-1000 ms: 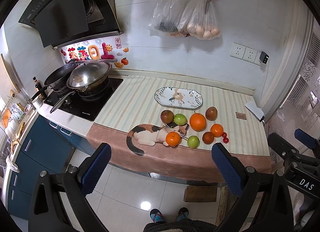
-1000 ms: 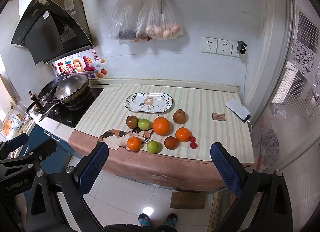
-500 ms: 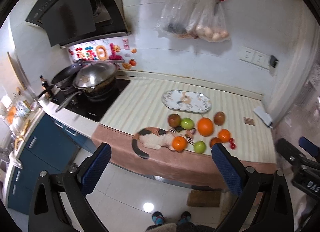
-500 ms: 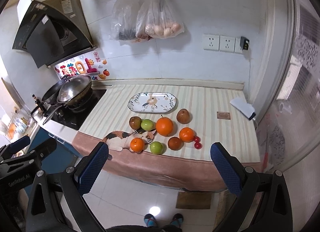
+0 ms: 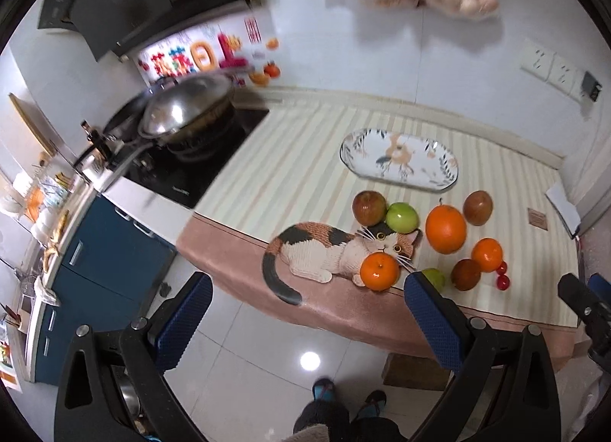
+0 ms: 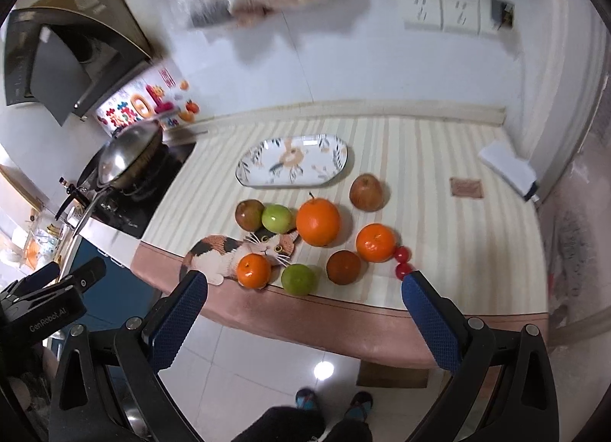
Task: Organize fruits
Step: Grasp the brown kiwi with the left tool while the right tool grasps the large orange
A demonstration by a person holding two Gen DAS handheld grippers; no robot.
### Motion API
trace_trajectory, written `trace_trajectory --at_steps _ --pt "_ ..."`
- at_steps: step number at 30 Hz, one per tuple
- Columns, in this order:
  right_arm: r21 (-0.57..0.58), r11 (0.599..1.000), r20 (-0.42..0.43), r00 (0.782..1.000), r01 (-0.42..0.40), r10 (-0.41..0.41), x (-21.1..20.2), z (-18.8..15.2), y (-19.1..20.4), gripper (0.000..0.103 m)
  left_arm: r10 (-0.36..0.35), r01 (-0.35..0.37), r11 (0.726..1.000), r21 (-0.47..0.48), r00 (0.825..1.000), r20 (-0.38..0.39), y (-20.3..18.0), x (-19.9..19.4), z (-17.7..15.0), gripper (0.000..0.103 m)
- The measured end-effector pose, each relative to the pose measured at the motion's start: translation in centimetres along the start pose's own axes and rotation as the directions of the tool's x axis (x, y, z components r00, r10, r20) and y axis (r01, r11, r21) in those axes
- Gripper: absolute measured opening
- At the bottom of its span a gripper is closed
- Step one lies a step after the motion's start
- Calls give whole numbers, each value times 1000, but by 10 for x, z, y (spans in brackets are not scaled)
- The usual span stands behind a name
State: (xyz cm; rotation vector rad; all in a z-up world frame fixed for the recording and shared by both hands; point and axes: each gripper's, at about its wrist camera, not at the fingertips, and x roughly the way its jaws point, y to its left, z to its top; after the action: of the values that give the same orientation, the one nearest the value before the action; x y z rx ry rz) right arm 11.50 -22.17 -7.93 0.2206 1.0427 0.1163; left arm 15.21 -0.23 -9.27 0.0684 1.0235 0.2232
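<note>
Blue-padded fingers (image 6: pixel 429 321) of both grippers spread wide, empty, above floor short of the fruit-lined counter edge (image 6: pixel 343 302).

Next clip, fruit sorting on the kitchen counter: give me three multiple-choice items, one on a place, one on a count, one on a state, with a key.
1. Where is the patterned plate?
A. behind the fruit, toward the wall
B. on the stove
C. on the floor

2. How many green apples lie on the counter?
A. one
B. two
C. four

3. What does the plate hold?
A. oranges
B. nothing
C. cherry tomatoes

Key:
1 A, it sits beyond the big orange.
2 B, one green apple beside the cat mat, another near the counter edge.
3 B, its painted surface is bare.
</note>
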Motion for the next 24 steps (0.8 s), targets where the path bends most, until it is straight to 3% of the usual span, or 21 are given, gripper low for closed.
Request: trace_trajectory --at_steps 6,11,14,18,24 --pt "61 998 -112 994 -15 22 84 25 -16 103 -23 25 1000 9 993 -118 -8 74 27 103" --pt "118 993 -226 974 13 14 169 47 -25 103 -81 88 996 22 970 -231 -18 146 55 102" --pt "163 986 -292 956 30 19 220 56 -26 103 -112 128 991 35 949 -295 -24 185 69 102" --pt "231 971 -343 939 57 27 267 62 -28 103 -177 210 977 46 907 -381 -37 239 89 101" --pt "331 939 -391 919 91 49 301 67 -30 102 -232 287 957 40 843 -485 -56 296 106 93"
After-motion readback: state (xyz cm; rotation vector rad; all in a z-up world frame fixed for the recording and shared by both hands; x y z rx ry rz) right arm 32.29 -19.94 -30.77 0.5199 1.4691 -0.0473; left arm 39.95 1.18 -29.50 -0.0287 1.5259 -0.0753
